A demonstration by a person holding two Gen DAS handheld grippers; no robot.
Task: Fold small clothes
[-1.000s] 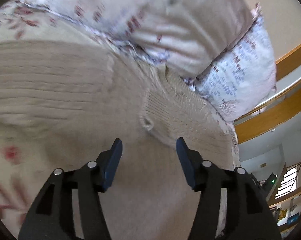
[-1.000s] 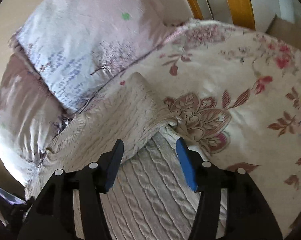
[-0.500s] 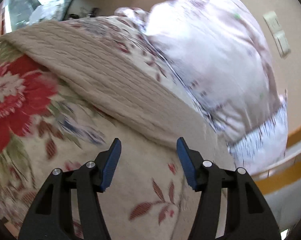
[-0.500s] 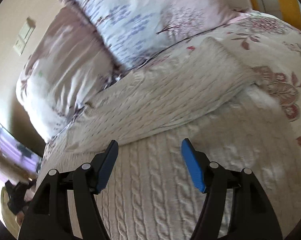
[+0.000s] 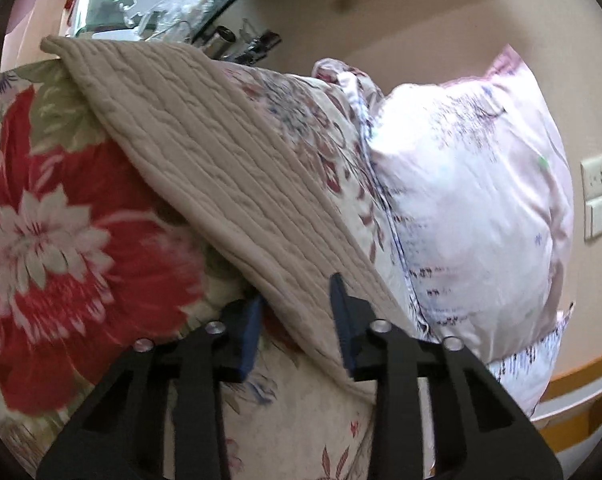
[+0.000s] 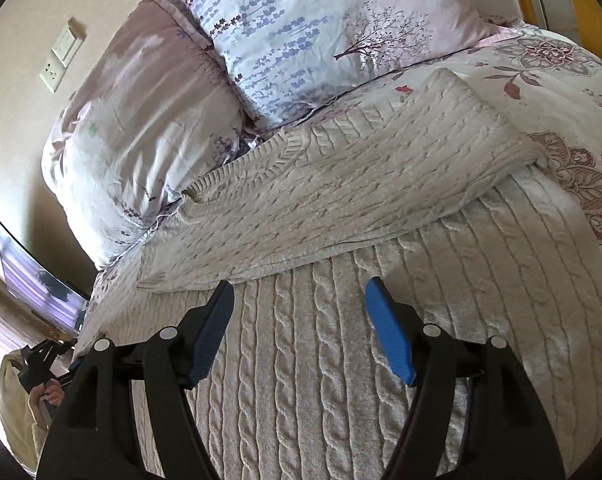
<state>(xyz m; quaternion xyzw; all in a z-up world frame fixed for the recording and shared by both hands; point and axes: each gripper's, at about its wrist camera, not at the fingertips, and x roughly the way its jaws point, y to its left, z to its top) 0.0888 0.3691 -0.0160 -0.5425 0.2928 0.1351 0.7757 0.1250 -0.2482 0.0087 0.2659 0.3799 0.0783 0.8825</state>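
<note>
Left gripper: reaches low over the bed, tilted so that the floral bedspread rises on its left. Its two blue-padded fingers stand part-way closed on either side of the sweater's edge; one pad sits under the knit, the other above it. Whether they already pinch the fabric, I cannot tell.

Right gripper: hovers above the body of the sweater, pointing toward the pillows. Its fingers are spread wide, with nothing between them but cable-knit lying flat below.

Sweater: a cream cable-knit, spread on the bedspread. In the right wrist view one sleeve lies folded across the upper body, running from the right side toward the left. In the left wrist view a sleeve or side panel stretches as a long band from the fingers up to the far corner.

Pillows: two, with a lavender print, one leaning on the other at the head of the bed, just beyond the sweater's collar.

Wall: beige, with a light switch plate.
</note>
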